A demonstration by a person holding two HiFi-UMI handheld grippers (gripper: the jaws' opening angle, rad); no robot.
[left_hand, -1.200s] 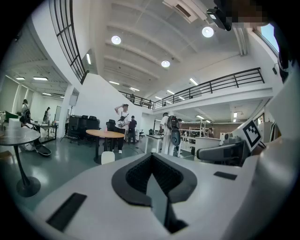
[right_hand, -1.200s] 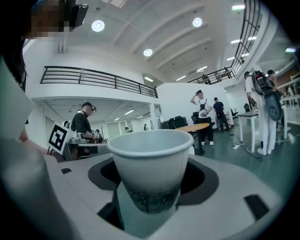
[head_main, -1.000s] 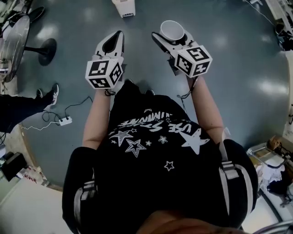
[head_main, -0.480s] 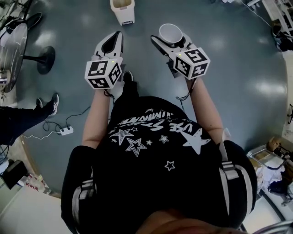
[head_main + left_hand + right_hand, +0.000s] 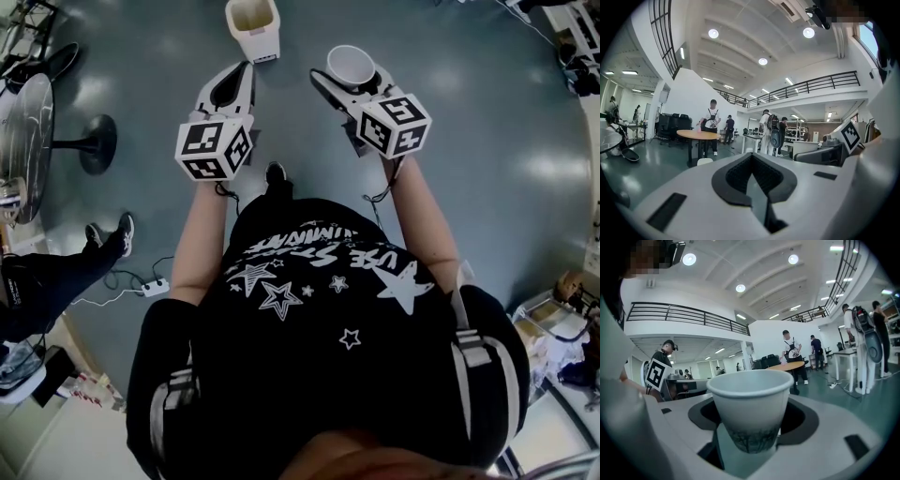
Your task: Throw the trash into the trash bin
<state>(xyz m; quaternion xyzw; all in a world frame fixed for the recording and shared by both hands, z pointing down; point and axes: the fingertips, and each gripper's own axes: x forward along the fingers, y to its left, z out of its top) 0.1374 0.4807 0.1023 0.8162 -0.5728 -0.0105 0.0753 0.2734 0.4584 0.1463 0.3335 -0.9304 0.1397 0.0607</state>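
The trash bin [image 5: 260, 42] has come closer ahead, so the right gripper [image 5: 353, 79], clamped on the upright paper cup [image 5: 351, 64], nears the drop, while the left gripper [image 5: 247, 71] is closed and empty.

The white paper cup [image 5: 352, 64], with a dark tree print low on its side, rides upright and mouth-up, clamped between the right gripper's [image 5: 349, 79] jaws, and the pale, open-topped trash bin [image 5: 253, 26] stands on the floor [image 5: 469, 141] ahead.
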